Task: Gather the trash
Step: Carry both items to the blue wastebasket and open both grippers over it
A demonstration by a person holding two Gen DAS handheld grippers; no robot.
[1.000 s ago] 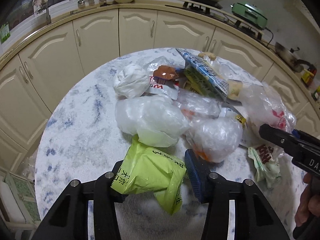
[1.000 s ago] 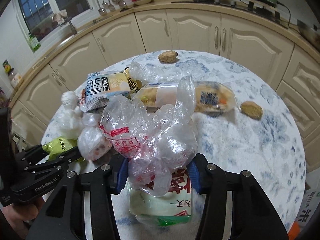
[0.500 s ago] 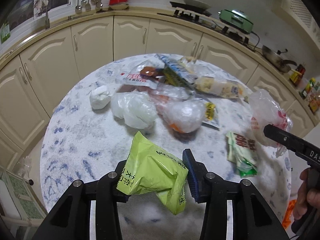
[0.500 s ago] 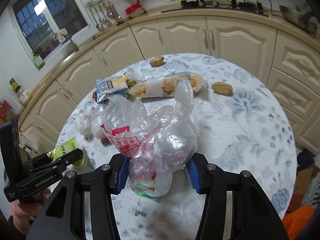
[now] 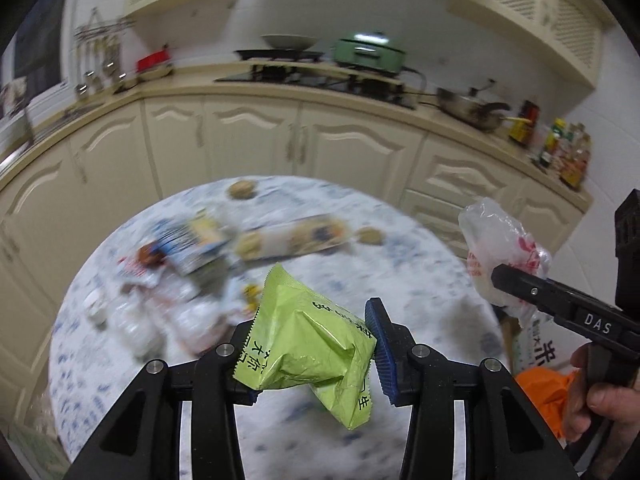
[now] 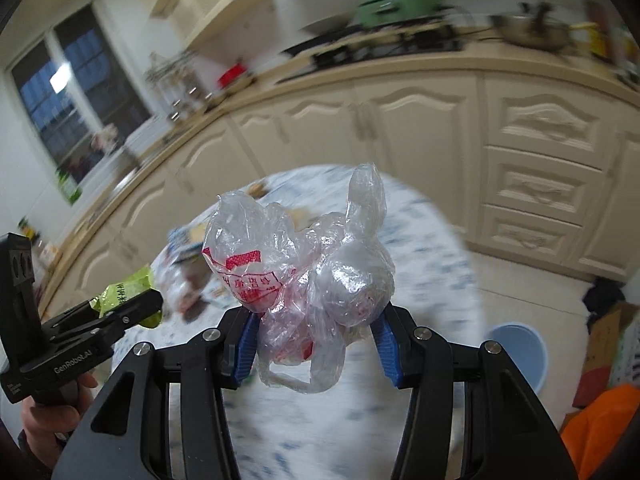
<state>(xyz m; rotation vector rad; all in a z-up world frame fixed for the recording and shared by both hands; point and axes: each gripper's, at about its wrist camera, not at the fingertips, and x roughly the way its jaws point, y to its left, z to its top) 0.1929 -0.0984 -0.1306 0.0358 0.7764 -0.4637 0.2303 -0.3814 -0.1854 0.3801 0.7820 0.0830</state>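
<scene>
My left gripper point(image 5: 310, 354) is shut on a lime-green snack packet point(image 5: 308, 340) and holds it high above the round marble table point(image 5: 400, 280). My right gripper point(image 6: 316, 348) is shut on a crumpled clear plastic bag with red print point(image 6: 304, 272), also lifted off the table. The bag and right gripper show at the right of the left wrist view point(image 5: 500, 256). The green packet and left gripper show at the left of the right wrist view point(image 6: 120, 292). A blurred pile of wrappers and bags point(image 5: 180, 272) lies on the table's left half.
A blue bucket point(image 6: 516, 352) stands on the floor right of the table, with an orange bag point(image 6: 600, 424) and cardboard boxes point(image 6: 608, 340) beside it. Cream cabinets point(image 5: 280, 144) curve behind the table. Two brown lumps point(image 5: 242, 190) lie on the far side of the table.
Both grippers have risen and pulled back from the table with their loads, swinging to the right. The trash pile now sits lower and further left in both views, blurred by motion.
</scene>
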